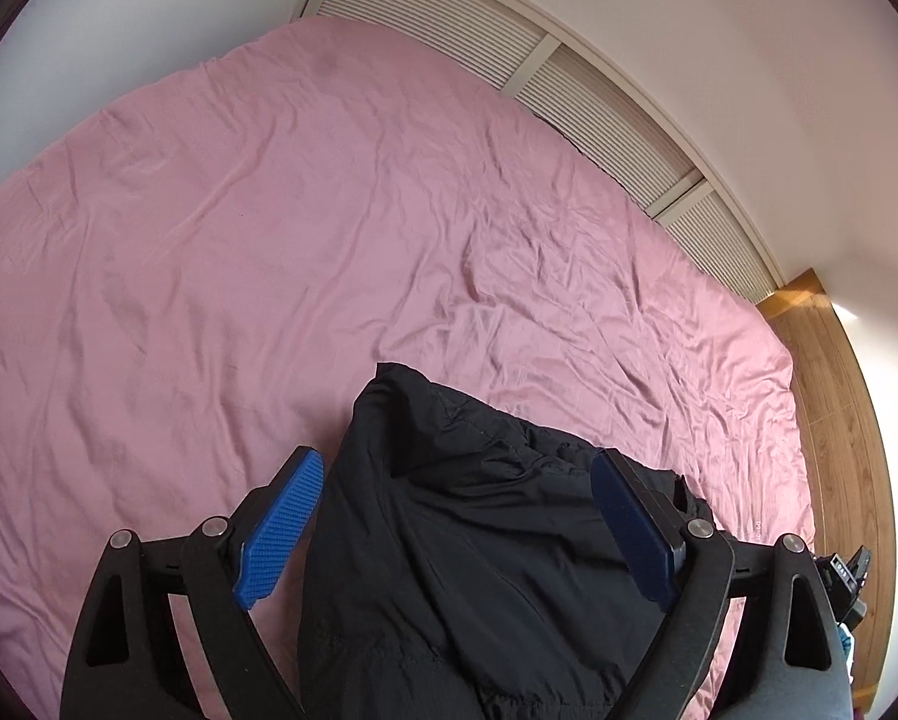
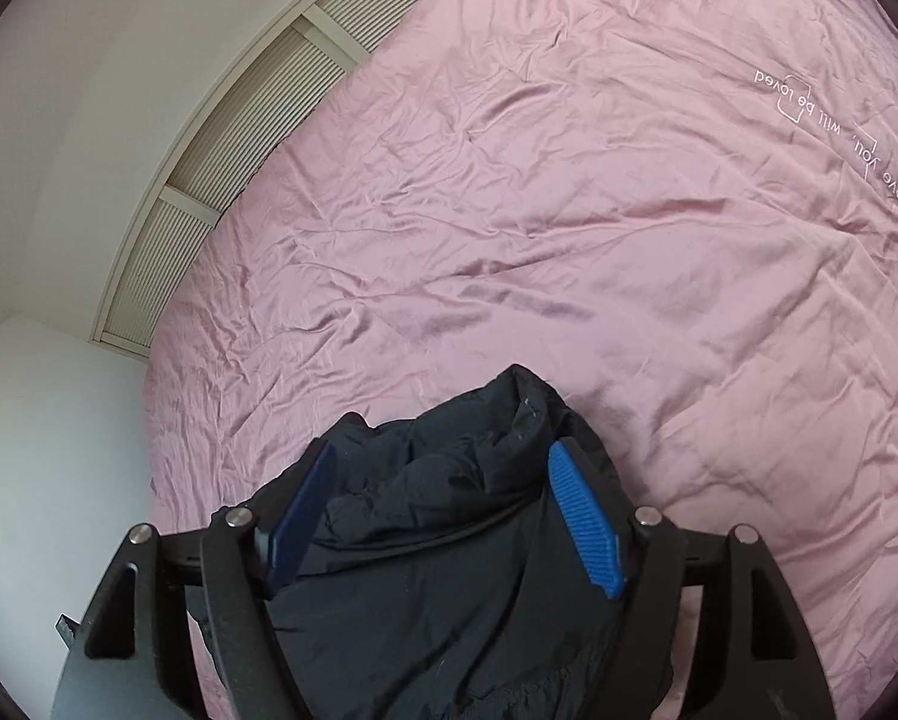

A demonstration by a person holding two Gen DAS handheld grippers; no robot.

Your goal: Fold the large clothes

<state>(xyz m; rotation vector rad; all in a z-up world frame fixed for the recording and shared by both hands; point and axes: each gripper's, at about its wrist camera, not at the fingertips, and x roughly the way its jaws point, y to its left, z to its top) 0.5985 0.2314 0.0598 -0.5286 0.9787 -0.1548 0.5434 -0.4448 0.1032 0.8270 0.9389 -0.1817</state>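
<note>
— Pink, creased bedsheet (image 1: 269, 240) covers the bed in the left wrist view, with slatted cream panels (image 1: 599, 96) along the wall. Where is the garment?

— A black padded jacket (image 1: 449, 540) lies bunched at the near edge. The left claw (image 1: 455, 516) stands spread around it, blue pads (image 1: 281, 534) not pressing.

— And the right wrist view?

— Same jacket (image 2: 437, 570), rumpled; the right claw (image 2: 443, 516) is also released, pads either side. Folding looks barely started: no neat crease shows.

— Containers?

— None visible in either view.
</note>
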